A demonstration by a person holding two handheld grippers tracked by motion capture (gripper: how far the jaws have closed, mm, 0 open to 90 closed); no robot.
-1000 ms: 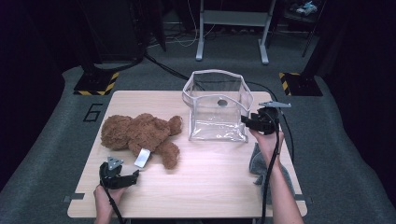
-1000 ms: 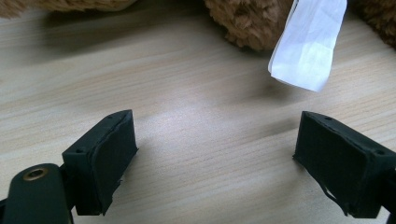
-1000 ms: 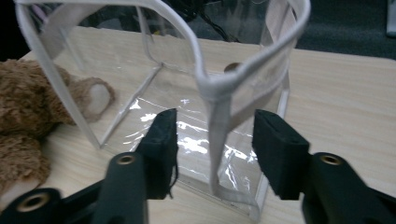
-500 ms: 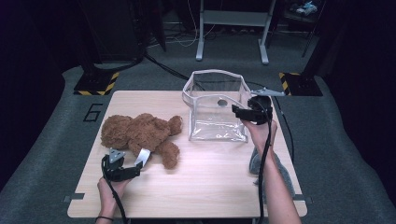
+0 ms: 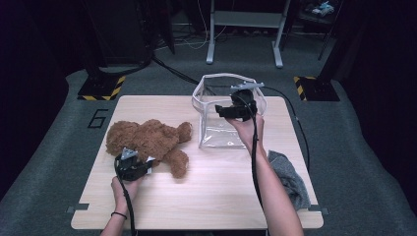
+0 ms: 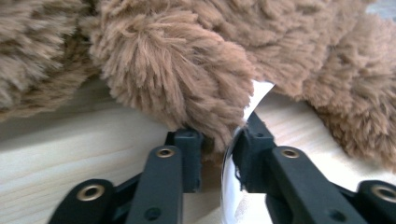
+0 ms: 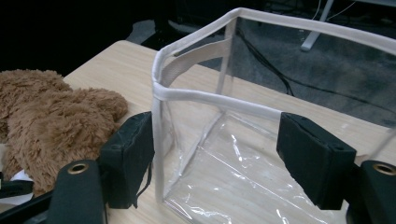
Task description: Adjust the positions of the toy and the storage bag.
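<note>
left tongs (image 5: 142, 166): clenched on a limb of the teddy bear (image 5: 147, 142); jaws have just been closing, plush fur and the white tag (image 6: 256, 95) between them.
right tongs (image 5: 222, 112): released, jaws have just been opening; they straddle the near corner of the clear bag (image 5: 221, 132), one pad outside the left wall, the other over the near wall, neither pressing.
teddy bear: lies flat on the left half of the bench (image 5: 206, 196), head toward the bag, just beside it but apart.
clear bag: stands upright at the bench's far middle, mouth open upward.
high view extra: grey cloth (image 5: 290, 178) on the bench's right edge beside the right forearm; a "6" marked on the floor left of the bench; yellow-black striped blocks on the floor behind.
left gripper view extra: pad contact on the fur up close; tag curls past the right jaw, no print readable.
right gripper view extra: bag's white fabric trim, a webbing strap (image 7: 196, 63) inside the far corner, creases in the film.
materials: shaggy brown plush; transparent soft plastic, boxy; pale wood-grain benchtop.
</note>
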